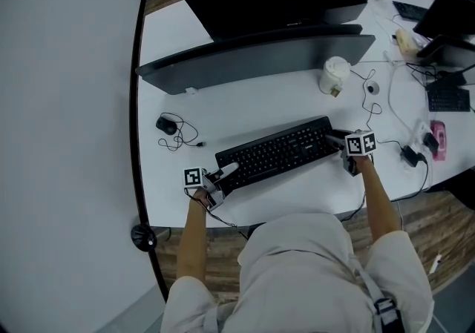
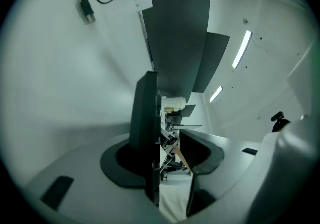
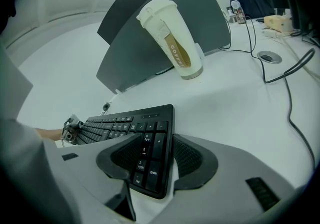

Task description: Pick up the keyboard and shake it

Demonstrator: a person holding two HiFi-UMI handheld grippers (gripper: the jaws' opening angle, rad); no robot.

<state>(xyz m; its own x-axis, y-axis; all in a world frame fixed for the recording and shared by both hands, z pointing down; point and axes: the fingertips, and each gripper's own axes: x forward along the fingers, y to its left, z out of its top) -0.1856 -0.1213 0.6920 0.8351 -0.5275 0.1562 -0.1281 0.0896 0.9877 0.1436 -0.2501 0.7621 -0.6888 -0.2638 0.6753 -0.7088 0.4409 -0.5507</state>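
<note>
A black keyboard (image 1: 278, 152) lies slantwise on the white desk (image 1: 297, 190) in front of me, with a gripper at each end. My left gripper (image 1: 225, 173) is closed on its left end. In the left gripper view that end (image 2: 145, 133) stands edge-on between the jaws of my left gripper (image 2: 170, 168), tight against one pad. My right gripper (image 1: 334, 139) is closed on the right end. In the right gripper view the number pad (image 3: 147, 148) sits between the two dark pads of my right gripper (image 3: 152, 155). I cannot tell whether the keyboard is off the desk.
Two dark monitors (image 1: 260, 57) stand behind the keyboard. A white coffee cup (image 1: 334, 74) (image 3: 172, 38) stands just beyond its right end. A black mouse with a coiled cable (image 1: 167, 125) lies at the left. Cables, a pink item (image 1: 438, 139) and a second keyboard (image 1: 447, 94) crowd the right.
</note>
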